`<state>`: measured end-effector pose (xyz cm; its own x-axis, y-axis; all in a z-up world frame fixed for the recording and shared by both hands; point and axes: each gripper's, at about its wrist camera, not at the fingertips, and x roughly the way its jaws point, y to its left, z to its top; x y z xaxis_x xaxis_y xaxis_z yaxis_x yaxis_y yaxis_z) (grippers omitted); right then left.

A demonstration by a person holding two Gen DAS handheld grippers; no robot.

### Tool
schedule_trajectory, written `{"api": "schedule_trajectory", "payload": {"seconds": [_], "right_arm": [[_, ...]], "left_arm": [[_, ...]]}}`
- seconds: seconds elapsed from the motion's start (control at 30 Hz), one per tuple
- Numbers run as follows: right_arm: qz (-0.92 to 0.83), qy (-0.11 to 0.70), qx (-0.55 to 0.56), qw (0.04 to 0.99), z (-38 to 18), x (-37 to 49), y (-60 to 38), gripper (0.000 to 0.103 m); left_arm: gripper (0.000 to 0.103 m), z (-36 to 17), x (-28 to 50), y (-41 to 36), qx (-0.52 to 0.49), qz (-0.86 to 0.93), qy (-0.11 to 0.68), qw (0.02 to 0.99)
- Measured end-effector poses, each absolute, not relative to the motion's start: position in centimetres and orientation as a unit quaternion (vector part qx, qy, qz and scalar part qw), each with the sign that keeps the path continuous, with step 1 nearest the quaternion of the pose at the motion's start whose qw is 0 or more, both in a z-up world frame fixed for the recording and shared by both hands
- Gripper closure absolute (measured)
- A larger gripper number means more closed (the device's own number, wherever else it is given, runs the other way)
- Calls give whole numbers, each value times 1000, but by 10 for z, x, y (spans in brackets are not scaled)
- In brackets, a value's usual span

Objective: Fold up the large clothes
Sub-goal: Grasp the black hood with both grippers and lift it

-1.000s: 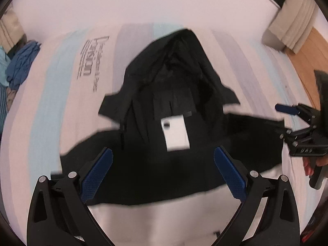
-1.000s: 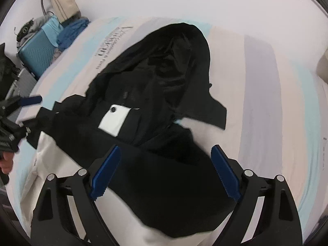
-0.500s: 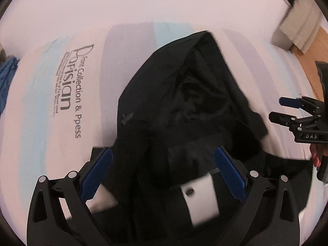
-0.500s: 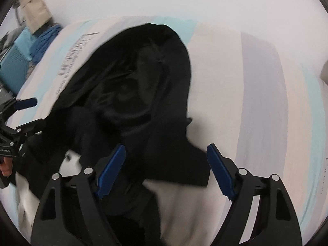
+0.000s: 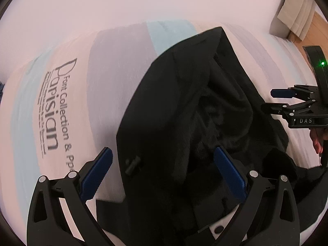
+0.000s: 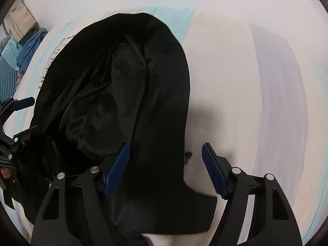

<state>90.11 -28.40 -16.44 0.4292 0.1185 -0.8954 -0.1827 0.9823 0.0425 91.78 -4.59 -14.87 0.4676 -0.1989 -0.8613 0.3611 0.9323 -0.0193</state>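
Black jacket lies between open left tongs.

Both tongs were angled steeply downward. The left tongs had their blue pads spread wide with nothing pinched between them. The right tongs were open too, though their jaws had just been closing in a bit, not clamped on anything yet. In the left camera you could see the right tongs off to the side with fingertips of the person's hand wrapped round the handle. Same deal in the right camera: the left tongs sat at the far left edge.
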Motion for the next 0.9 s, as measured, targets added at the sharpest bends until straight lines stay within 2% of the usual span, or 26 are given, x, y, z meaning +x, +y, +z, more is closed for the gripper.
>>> {"api": "schedule_trajectory", "payload": {"seconds": [0.1,0.27,0.37,0.53,0.6,0.67,0.7,0.73,0.77,0.8,0.83,0.9], "right_arm": [[88,530,-13,844,-168,910,-288,35],[95,545,9,833,-179,922,-287,46],[99,547,6,831,-183,923,-283,46],[91,550,13,830,-188,934,-283,47],[82,549,5,832,-190,938,-280,47],[82,549,9,832,-189,947,-276,48],[80,549,10,832,-190,948,-275,60],[73,552,8,830,-191,949,-273,75],[61,552,-1,832,-190,949,-272,76],[47,549,-12,834,-189,947,-270,80],[40,545,-22,837,-187,944,-266,88],[32,535,-37,843,-182,939,-259,92]], "left_arm": [[8,-153,928,-47,67,-166,489,854],[10,-157,942,-49,51,-163,489,856],[14,-159,948,-49,50,-169,488,855],[40,-172,961,-50,43,-193,509,837],[48,-175,964,-50,48,-195,508,838],[66,-177,965,-51,50,-195,507,838],[72,-178,965,-54,51,-193,506,839],[84,-178,965,-53,51,-193,505,840],[92,-177,963,-53,53,-189,501,843],[94,-177,963,-53,55,-183,498,846],[97,-177,962,-52,56,-181,497,847],[100,-174,961,-53,60,-180,492,850]]}}
